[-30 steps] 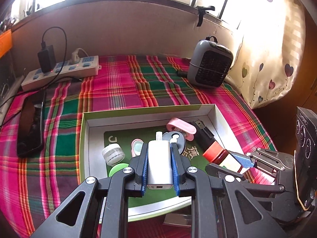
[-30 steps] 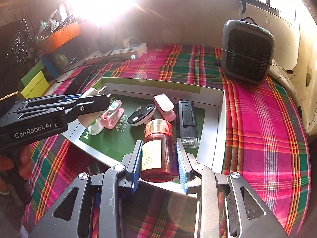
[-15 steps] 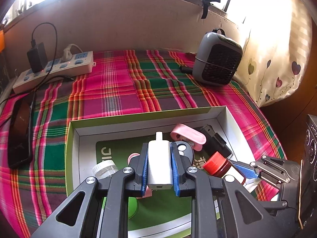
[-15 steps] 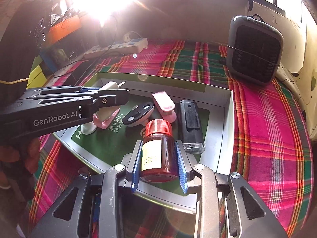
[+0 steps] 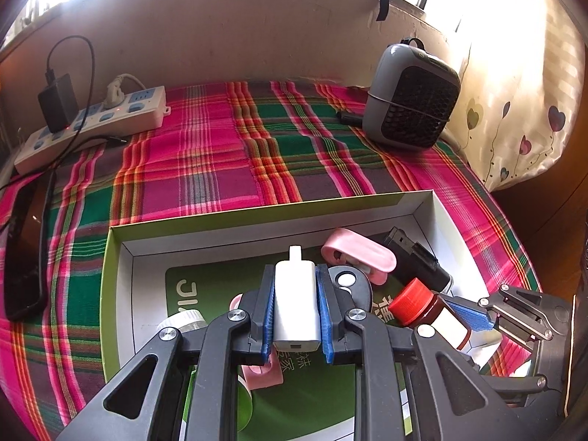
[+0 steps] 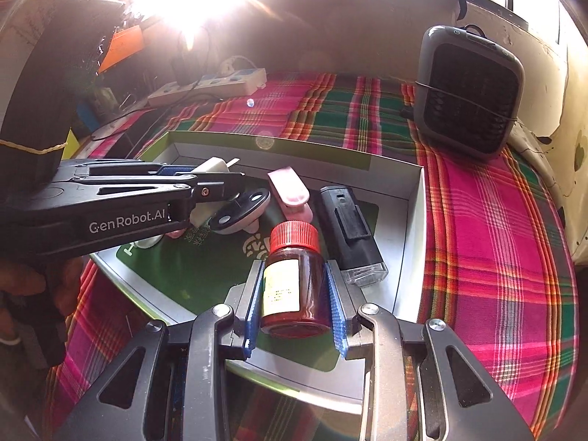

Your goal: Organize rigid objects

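My left gripper [image 5: 296, 273] is shut on a white plug adapter [image 5: 296, 301] and holds it over the shallow white box [image 5: 257, 209] with the green floor. My right gripper [image 6: 296, 270] is shut on a red-capped brown bottle [image 6: 294, 279] above the box's near right part. In the right wrist view the left gripper [image 6: 220, 180] reaches in from the left with the adapter [image 6: 215, 165]. Inside the box lie a pink clip [image 6: 290, 191], a black-and-white oval case [image 6: 242, 213], a black rectangular device [image 6: 352, 231] and a small white jar [image 5: 182, 321].
The box sits on a plaid cloth [image 5: 220, 154]. A grey mini fan [image 5: 411, 99] stands at the back right, a power strip [image 5: 92, 121] with a black charger at the back left, a dark phone [image 5: 22, 250] along the left edge. A hand [image 6: 33, 286] holds the left gripper.
My left gripper has carried the adapter forward and a little lower, further over the box. The right gripper with the bottle has hardly moved.
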Available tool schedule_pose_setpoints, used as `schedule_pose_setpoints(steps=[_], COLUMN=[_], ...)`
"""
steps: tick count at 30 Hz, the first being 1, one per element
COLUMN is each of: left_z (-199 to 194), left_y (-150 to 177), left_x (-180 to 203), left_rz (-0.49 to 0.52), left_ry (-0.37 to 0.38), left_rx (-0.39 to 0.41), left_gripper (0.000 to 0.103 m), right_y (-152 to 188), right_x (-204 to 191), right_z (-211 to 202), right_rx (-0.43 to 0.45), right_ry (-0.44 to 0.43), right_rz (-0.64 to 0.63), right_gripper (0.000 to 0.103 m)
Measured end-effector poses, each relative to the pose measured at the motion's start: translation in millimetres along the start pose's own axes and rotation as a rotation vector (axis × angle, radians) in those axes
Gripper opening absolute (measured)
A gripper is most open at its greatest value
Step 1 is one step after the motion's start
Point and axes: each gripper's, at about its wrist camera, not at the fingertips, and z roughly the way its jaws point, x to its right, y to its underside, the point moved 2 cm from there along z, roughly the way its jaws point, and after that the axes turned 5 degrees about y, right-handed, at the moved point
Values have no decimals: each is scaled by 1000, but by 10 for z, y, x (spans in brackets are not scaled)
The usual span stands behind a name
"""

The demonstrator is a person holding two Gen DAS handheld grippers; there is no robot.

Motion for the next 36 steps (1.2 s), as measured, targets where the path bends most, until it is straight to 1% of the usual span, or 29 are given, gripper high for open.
schedule_pose_setpoints(steps=[8,17,23,26,28,29,30,34,36], left_z=[19,23,61,60,48,37,26,-28,-62], left_y=[-15,-11,4,8,9,11,14,29,42], left_x=[9,-9,-3,-8,0,3,5,26,47], left_rz=[-7,-8,-10,-15,-11,-10,-10,-8,-3], left_ry=[12,8,2,-1,-3,-4,-5,-11,-9], left_rx=[2,-5,-18,-18,-15,-13,-11,-6,-3], left_gripper=[19,19,23,26,27,28,29,33,34], right_y=[-4,-6,-10,-8,-8,-9,-12,-7,2], right_x=[-3,7,19,24,29,30,27,26,32], right_z=[9,10,14,2,-12,-23,-34,-91,-115], right_rx=[10,15,19,23,28,32,37,53,56], right_ry=[9,4,1,-8,-10,-10,-8,-2,-3], right_rz=[-13,-5,-4,1,5,6,7,14,22], right_gripper=[33,33,33,36,40,46,49,49,49])
